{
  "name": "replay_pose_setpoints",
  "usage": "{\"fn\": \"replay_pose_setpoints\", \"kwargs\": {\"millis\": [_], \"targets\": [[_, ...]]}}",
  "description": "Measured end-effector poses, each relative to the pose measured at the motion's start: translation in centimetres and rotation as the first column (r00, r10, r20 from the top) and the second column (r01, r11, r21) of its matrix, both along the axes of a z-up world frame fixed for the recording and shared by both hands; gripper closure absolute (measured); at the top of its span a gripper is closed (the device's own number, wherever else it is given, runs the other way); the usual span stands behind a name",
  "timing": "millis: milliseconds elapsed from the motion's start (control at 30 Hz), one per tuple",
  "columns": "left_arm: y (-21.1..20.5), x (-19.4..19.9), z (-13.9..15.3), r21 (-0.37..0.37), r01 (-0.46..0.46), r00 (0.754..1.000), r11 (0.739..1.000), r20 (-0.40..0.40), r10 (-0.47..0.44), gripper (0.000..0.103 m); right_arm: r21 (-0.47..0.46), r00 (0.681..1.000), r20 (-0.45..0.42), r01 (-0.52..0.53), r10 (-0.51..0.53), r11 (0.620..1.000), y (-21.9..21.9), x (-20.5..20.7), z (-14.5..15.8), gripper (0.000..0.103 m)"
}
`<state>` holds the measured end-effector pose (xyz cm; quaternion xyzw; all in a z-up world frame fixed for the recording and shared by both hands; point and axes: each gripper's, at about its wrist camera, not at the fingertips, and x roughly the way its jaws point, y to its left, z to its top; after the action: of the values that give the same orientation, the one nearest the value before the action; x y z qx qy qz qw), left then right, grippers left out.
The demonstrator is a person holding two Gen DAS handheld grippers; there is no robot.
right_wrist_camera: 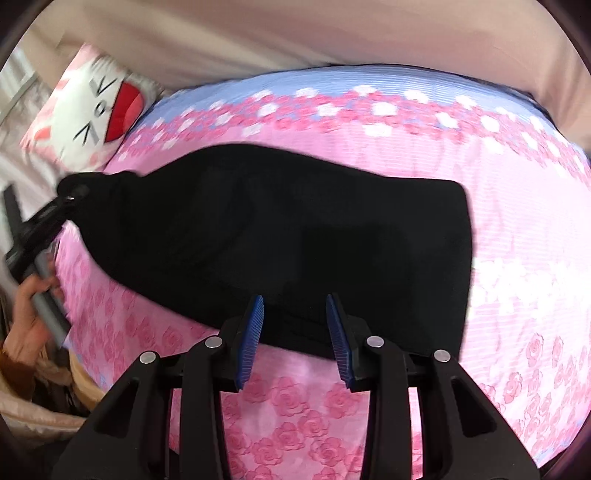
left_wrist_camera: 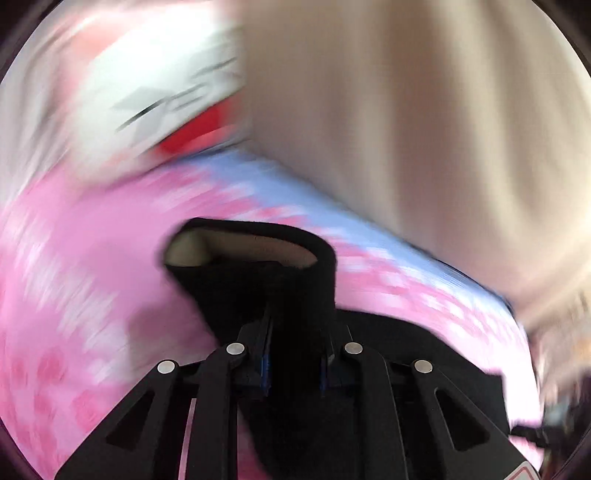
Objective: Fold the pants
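1. The black pants [right_wrist_camera: 280, 236] lie spread across a bed covered by a pink sheet [right_wrist_camera: 517, 229] printed with roses, with a blue band along its far edge.
2. In the right wrist view the pants run from a bunched end at the far left to a squared-off end at the right, and their near edge reaches the right hand-held gripper [right_wrist_camera: 294, 332].
3. The right hand-held gripper hovers over that near edge with its blue pads [right_wrist_camera: 251, 339] standing apart; whether the pads press the cloth I cannot tell.
4. The left hand-held gripper [right_wrist_camera: 75, 194] is pinched on the bunched left end of the pants, lifting it off the sheet.
5. In the left wrist view, which is heavily blurred, black cloth fills the gap between the closed jaws and curls over above them, showing a pale lining [left_wrist_camera: 236, 251].
6. A hand [right_wrist_camera: 31, 314] grips the grey handle of the left tool at the bed's left edge.
7. A white cat pillow [right_wrist_camera: 96, 107] with a red mouth sits at the far left corner of the bed.
8. A beige wall [right_wrist_camera: 295, 33] rises behind the bed.
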<state>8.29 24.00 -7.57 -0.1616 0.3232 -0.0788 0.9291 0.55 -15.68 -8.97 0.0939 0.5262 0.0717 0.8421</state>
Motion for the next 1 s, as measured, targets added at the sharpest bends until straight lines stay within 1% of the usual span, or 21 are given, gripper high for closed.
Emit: {"fn": "replay_pose_setpoints", "kwargs": {"millis": [67, 133, 167, 233, 267, 300, 367, 400, 433, 467, 500, 533, 567, 600, 667, 733, 767, 833, 900, 933, 1000], "targets": [[-5.4, 0.2, 2.6, 0.031, 0.166, 0.985, 0.986, 0.044, -0.168, 0.088, 0.005, 0.998, 0.013, 0.058, -0.058, 0.998, -2.1, 0.0, 0.2, 0.069], [-12.0, -0.1, 4.5, 0.039, 0.361, 0.929, 0.932, 0.073, -0.363, 0.088, 0.014, 0.993, 0.028, 0.114, -0.114, 0.993, -4.4, -0.2, 0.3, 0.069], [-16.0, -0.3, 5.0, 0.032, 0.469, 0.88, 0.883, 0.072, -0.47, 0.088, 0.022, 0.988, 0.036, 0.152, -0.153, 0.988, -6.0, -0.4, 0.5, 0.069], [-21.6, -0.9, 4.7, 0.014, 0.603, 0.796, 0.798, 0.051, -0.603, 0.087, 0.027, 0.976, 0.046, 0.21, -0.212, 0.977, -8.4, -0.9, 0.5, 0.069], [-25.5, -1.4, 3.7, 0.005, 0.683, 0.73, 0.73, 0.018, -0.683, 0.084, 0.03, 0.967, 0.049, 0.249, -0.25, 0.968, -10.1, -1.3, 0.4, 0.069], [-27.9, -1.8, 2.7, 0.006, 0.726, 0.688, 0.688, -0.018, -0.725, 0.084, 0.028, 0.959, 0.048, 0.277, -0.278, 0.96, -11.3, -1.7, 0.2, 0.069], [-33.0, -2.1, -1.3, 0.004, 0.79, 0.607, 0.613, -0.14, -0.782, 0.074, 0.015, 0.94, 0.032, 0.338, -0.339, 0.941, -14.1, -2.6, -0.6, 0.068], [-35.6, -2.4, -4.1, -0.002, 0.816, 0.561, 0.577, -0.236, -0.794, 0.074, 0.006, 0.931, 0.022, 0.365, -0.365, 0.931, -15.3, -3.1, -1.1, 0.068], [-37.0, -2.6, -6.3, 0.0, 0.823, 0.539, 0.569, -0.32, -0.779, 0.074, -0.002, 0.923, 0.012, 0.384, -0.384, 0.923, -16.1, -3.6, -1.4, 0.068], [-38.0, -3.1, -7.4, 0.01, 0.823, 0.531, 0.567, -0.366, -0.764, 0.073, -0.003, 0.914, -0.005, 0.405, -0.405, 0.914, -17.1, -4.2, -1.8, 0.067], [-38.2, -3.9, -7.1, 0.051, 0.81, 0.563, 0.584, -0.342, -0.752, 0.069, 0.006, 0.908, -0.015, 0.419, -0.419, 0.908, -17.8, -4.8, -1.9, 0.067], [-38.2, -4.6, -6.1, 0.06, 0.817, 0.563, 0.573, -0.3, -0.77, 0.048, 0.021, 0.905, -0.013, 0.424, -0.424, 0.905, -18.3, -5.3, -1.9, 0.067], [-38.2, -5.3, -5.2, 0.053, 0.835, 0.541, 0.548, -0.258, -0.8, 0.039, 0.036, 0.907, -0.005, 0.421, -0.421, 0.907, -18.6, -5.9, -1.8, 0.067], [-38.2, -6.0, -3.8, 0.079, 0.848, 0.528, 0.524, -0.206, -0.824, 0.038, 0.047, 0.911, -0.004, 0.412, -0.412, 0.91, -18.8, -5.9, -1.8, 0.067], [-38.7, -7.3, -2.0, 0.16, 0.859, 0.509, 0.486, -0.161, -0.846, 0.026, 0.112, 0.918, -0.004, 0.394, -0.396, 0.912, -19.1, -5.6, -1.7, 0.067], [-38.8, -8.7, -0.3, 0.226, 0.866, 0.478, 0.445, -0.119, -0.87, 0.026, 0.221, 0.93, -0.003, 0.36, -0.368, 0.907, -19.0, -4.7, -1.1, 0.067], [-38.3, -8.9, 0.4, 0.234, 0.865, 0.477, 0.443, -0.108, -0.872, 0.025, 0.261, 0.943, 0.008, 0.319, -0.333, 0.911, -18.3, -3.7, -0.6, 0.067], [-37.1, -8.9, 0.9, 0.239, 0.844, 0.515, 0.48, -0.118, -0.849, 0.022, 0.269, 0.969, 0.044, 0.224, -0.245, 0.937, -16.4, -1.6, 0.2, 0.063], [-34.8, -7.3, 0.7, 0.249, 0.789, 0.606, 0.562, -0.161, -0.779, 0.022, 0.231, 0.987, 0.059, 0.135, -0.152, 0.963, -14.0, 0.8, 0.4, 0.021], [-33.4, -6.6, 0.4, 0.242, 0.756, 0.651, 0.608, -0.178, -0.738, 0.022, 0.211, 0.991, 0.064, 0.1, -0.116, 0.972, -13.0, 1.6, 0.4, 0.018], [-29.4, -4.2, -0.2, 0.22, 0.659, 0.752, 0.719, -0.209, -0.625, 0.022, 0.172, 0.996, 0.057, 0.054, -0.064, 0.984, -11.0, 3.8, -0.4, 0.019]]}}
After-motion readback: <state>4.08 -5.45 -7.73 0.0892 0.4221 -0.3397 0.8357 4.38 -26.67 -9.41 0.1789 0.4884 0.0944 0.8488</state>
